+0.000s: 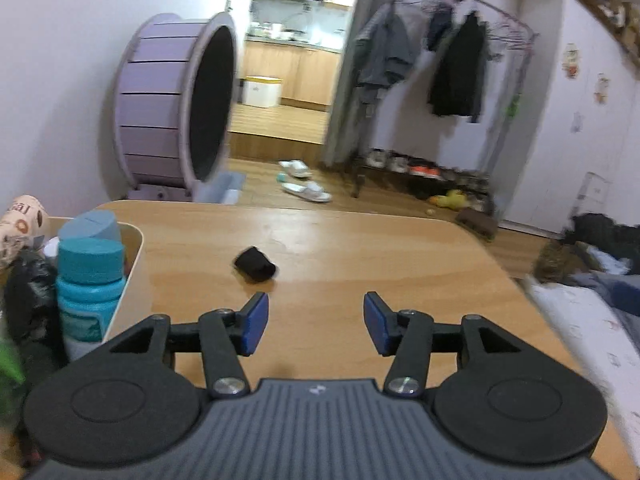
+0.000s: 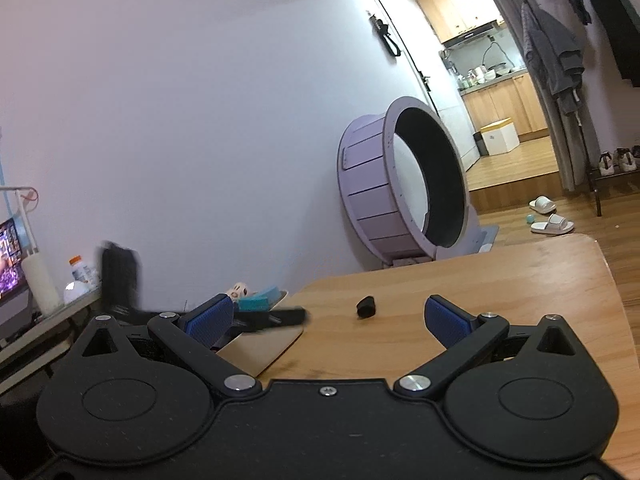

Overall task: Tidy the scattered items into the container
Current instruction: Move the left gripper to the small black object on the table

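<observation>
The light wooden tabletop is almost bare, so the tidying looks nearly done. The cream plastic container at its left edge already holds a teal-capped bottle and other bits. One small black rolled item is left lying out on the wood, well apart from the container, ahead of the left gripper and the right gripper, whose blue-padded fingers are spread and hold nothing.

A small bundle lies alone on the table, to the right of the container at the table's left edge. A bottle stands in the container. The wheel stands on the floor behind the table
</observation>
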`<action>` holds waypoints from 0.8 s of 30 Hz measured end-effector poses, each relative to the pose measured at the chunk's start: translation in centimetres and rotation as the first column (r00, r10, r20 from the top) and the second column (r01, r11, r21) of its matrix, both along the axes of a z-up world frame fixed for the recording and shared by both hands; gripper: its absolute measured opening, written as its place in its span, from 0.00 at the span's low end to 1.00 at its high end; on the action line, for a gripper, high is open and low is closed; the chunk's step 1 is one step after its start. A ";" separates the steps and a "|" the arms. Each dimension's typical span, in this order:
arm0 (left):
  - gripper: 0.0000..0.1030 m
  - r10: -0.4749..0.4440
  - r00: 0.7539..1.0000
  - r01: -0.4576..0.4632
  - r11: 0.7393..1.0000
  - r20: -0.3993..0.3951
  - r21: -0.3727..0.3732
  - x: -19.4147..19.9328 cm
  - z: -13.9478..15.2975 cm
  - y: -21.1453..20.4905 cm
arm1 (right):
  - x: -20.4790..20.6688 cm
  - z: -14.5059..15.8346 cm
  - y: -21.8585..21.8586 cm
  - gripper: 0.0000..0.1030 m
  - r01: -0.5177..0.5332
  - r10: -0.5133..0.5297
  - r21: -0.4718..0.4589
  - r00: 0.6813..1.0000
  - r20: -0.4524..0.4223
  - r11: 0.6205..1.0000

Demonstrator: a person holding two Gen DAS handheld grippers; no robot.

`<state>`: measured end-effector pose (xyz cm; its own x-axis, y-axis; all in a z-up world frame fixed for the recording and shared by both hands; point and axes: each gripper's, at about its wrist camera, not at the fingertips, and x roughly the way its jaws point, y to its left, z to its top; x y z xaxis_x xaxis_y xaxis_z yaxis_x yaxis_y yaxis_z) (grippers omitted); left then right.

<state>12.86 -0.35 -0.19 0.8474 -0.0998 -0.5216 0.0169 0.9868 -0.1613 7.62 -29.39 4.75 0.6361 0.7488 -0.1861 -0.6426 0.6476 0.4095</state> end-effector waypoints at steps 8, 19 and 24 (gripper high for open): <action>0.49 0.095 0.992 -0.092 0.995 -0.079 0.046 6.6 -2.0 0.7 | 0.7 -0.4 -0.5 1.00 0.016 -0.016 -0.005 1.000 -0.001 1.000; 0.46 0.133 0.983 -0.128 0.991 -0.126 0.050 9.4 -3.8 2.1 | 1.1 -0.6 -0.5 1.00 0.021 -0.021 -0.019 1.000 -0.005 1.000; 0.23 0.136 0.986 -0.128 0.988 -0.094 0.090 9.0 -4.1 1.8 | 0.9 -0.6 -0.4 1.00 0.008 -0.008 -0.027 1.000 -0.002 1.000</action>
<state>21.82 1.41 -4.29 0.7937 0.0569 -0.6056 -0.1262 0.9893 -0.0725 8.52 -29.74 4.14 0.6417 0.7384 -0.2073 -0.6364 0.6635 0.3934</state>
